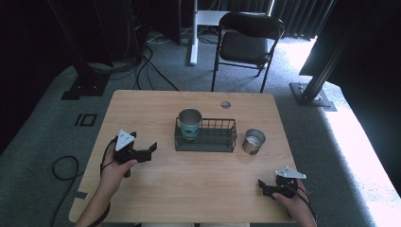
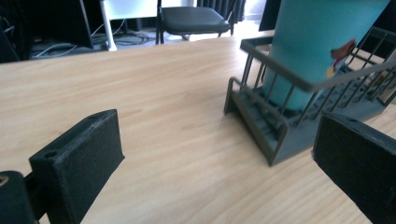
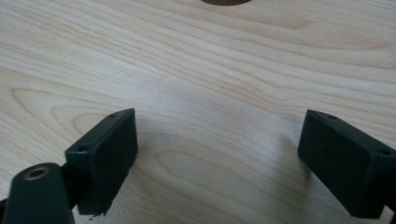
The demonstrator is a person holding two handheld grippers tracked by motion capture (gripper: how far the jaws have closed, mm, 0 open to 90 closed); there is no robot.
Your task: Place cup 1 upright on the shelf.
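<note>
A dark wire rack (image 1: 216,140) stands mid-table, and a teal cup with a metal rim (image 1: 189,123) stands upright in its left end. A plain metal cup (image 1: 253,141) stands on the wood just right of the rack. My left gripper (image 1: 147,150) is open, left of the rack, held by a hand. In the left gripper view the rack (image 2: 280,126) and teal cup (image 2: 317,46) lie ahead to the right, beyond the open left gripper (image 2: 224,168). My right gripper (image 1: 263,186) is open near the front right of the table; in its view the right gripper (image 3: 224,158) has bare wood between its jaws.
The wooden table (image 1: 142,189) has a round cable hole (image 1: 225,104) at the back. A black folding chair (image 1: 246,42) stands behind it. Cables (image 1: 61,165) trail on the grey carpet at the left, and dark frame posts stand at both sides.
</note>
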